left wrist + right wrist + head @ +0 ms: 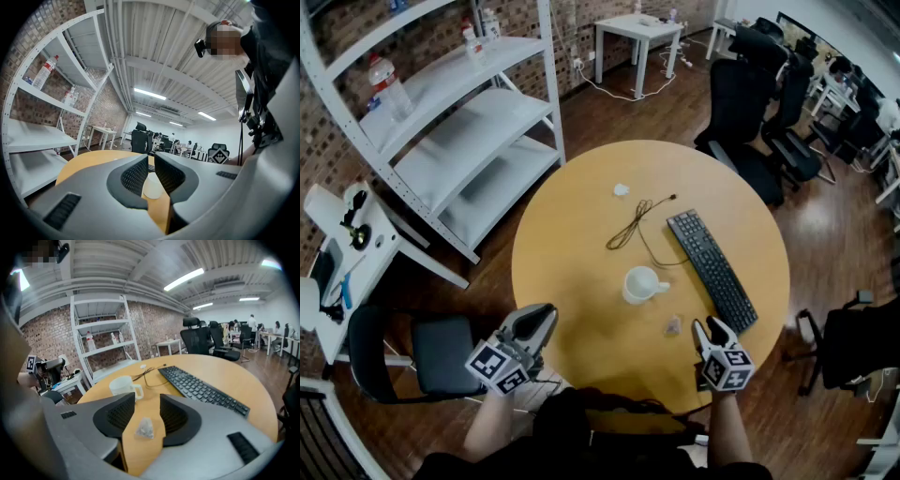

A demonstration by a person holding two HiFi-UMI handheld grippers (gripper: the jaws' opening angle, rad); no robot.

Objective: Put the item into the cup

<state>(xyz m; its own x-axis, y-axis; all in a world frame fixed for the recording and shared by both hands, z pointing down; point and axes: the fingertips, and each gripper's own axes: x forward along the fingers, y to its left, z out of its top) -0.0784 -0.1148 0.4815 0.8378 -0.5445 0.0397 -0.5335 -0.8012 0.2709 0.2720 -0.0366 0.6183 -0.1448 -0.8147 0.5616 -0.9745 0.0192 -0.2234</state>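
A white cup [642, 284] with a handle stands upright near the middle of the round wooden table [572, 234]. The item, a small pale translucent pouch [672, 325], lies on the table just right of and nearer than the cup. My right gripper [712, 325] is at the table's near edge, right of the pouch. In the right gripper view its jaws [146, 397] stand open, and the pouch [145, 427] lies loose on the wood in the gap, untouched, with the cup [123, 386] beyond. My left gripper [546, 314] hovers at the near-left edge, its jaws [151, 157] a narrow slit apart and empty, the cup [152, 187] showing through.
A black keyboard [711, 269] lies at an angle on the right of the table. A thin black cable [633, 225] and a small white scrap [622, 189] sit beyond the cup. A white shelf rack [459, 122] stands left, and office chairs [750, 103] stand behind.
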